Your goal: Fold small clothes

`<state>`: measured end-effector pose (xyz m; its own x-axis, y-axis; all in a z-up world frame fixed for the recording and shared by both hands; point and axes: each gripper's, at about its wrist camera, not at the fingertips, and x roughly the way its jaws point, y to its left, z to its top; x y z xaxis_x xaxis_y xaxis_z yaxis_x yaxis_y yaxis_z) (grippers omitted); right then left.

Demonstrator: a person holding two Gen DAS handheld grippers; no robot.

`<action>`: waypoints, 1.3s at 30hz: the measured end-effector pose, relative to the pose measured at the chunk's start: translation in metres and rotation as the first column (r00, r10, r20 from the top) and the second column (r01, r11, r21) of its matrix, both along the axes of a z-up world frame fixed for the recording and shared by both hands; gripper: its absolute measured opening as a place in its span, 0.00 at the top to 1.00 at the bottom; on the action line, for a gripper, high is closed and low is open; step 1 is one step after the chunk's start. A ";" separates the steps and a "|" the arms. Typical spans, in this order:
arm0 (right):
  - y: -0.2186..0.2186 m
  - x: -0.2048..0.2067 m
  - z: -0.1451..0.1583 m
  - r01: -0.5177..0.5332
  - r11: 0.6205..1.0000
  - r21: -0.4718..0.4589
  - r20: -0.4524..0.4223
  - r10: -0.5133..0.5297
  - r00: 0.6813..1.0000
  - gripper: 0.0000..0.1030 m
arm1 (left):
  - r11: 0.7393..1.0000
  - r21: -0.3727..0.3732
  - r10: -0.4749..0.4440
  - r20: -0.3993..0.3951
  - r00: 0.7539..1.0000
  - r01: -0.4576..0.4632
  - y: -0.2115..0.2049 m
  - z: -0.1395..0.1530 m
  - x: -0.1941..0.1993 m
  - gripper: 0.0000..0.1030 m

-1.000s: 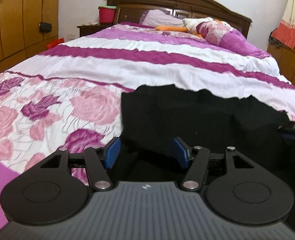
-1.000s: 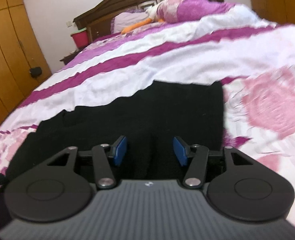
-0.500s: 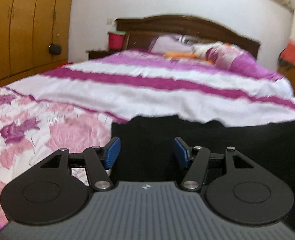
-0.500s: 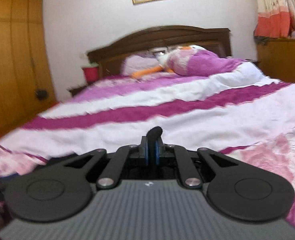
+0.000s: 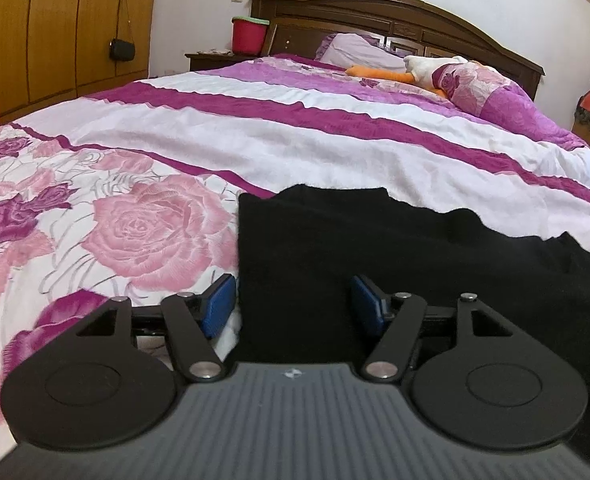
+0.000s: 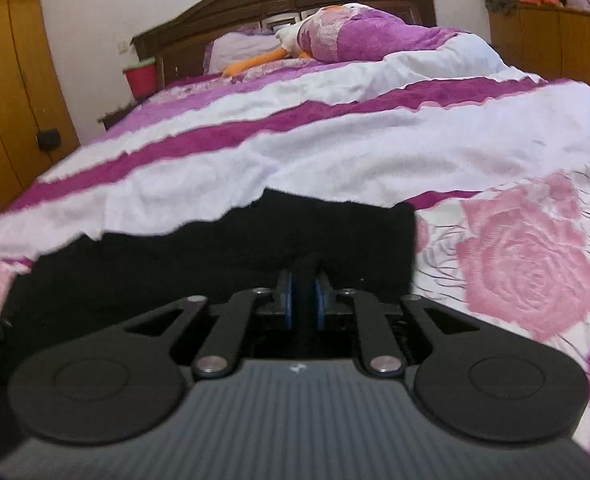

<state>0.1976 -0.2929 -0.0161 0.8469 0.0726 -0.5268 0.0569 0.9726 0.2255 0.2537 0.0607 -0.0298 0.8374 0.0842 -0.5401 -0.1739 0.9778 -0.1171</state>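
Note:
A black garment (image 5: 375, 248) lies spread on the floral bedspread (image 5: 143, 232) near the bed's foot. My left gripper (image 5: 293, 304) hovers low over its left edge. Its jaws are opening, with the cloth's edge between the blue pads (image 5: 219, 304), which do not press on it. In the right wrist view the garment (image 6: 215, 256) fills the lower left. My right gripper (image 6: 303, 300) pinches a raised fold of the black cloth near the right edge; its jaws are opening slightly, but the pads still press on the fold.
At the bed's head lie a purple pillow (image 5: 355, 46) and a plush duck (image 5: 415, 68) before the dark wooden headboard (image 5: 395, 16). A red bucket (image 5: 249, 34) stands on the nightstand. Wooden wardrobes (image 5: 55, 28) line the left wall, with a cabinet (image 6: 555, 40) on the right.
My right gripper went from open over the garment to closed on a fold of it, tilted up, then came back down. The left gripper moved lower toward the garment's left edge.

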 end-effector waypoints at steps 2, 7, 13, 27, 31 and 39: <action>-0.005 -0.014 0.008 -0.001 1.000 0.016 0.002 0.001 1.000 0.85 | 1.000 0.009 -0.011 0.003 1.000 0.011 0.000 0.007 -0.010 0.32; -0.007 -0.034 -0.003 -0.028 0.999 -0.022 -0.070 0.026 0.997 0.86 | 0.995 0.090 -0.035 -0.022 0.999 0.037 -0.002 0.002 -0.017 0.32; -0.012 -0.038 -0.026 0.003 1.000 -0.002 -0.041 -0.003 0.999 0.89 | 0.996 0.076 -0.034 -0.042 0.999 0.037 0.001 0.007 -0.022 0.31; -0.011 -0.154 0.010 -0.018 1.000 -0.013 -0.023 0.017 1.000 0.57 | 0.996 0.047 -0.074 -0.078 0.994 0.078 0.035 0.040 -0.160 0.30; -0.007 -0.192 0.007 -0.044 0.998 -0.049 -0.037 0.042 0.998 0.57 | 0.995 0.011 -0.093 -0.107 0.990 0.095 0.039 0.037 -0.193 0.30; -0.002 -0.244 -0.005 -0.075 0.994 -0.078 -0.067 0.070 0.995 0.57 | 0.988 -0.024 -0.155 -0.161 0.975 0.154 0.032 0.023 -0.241 0.30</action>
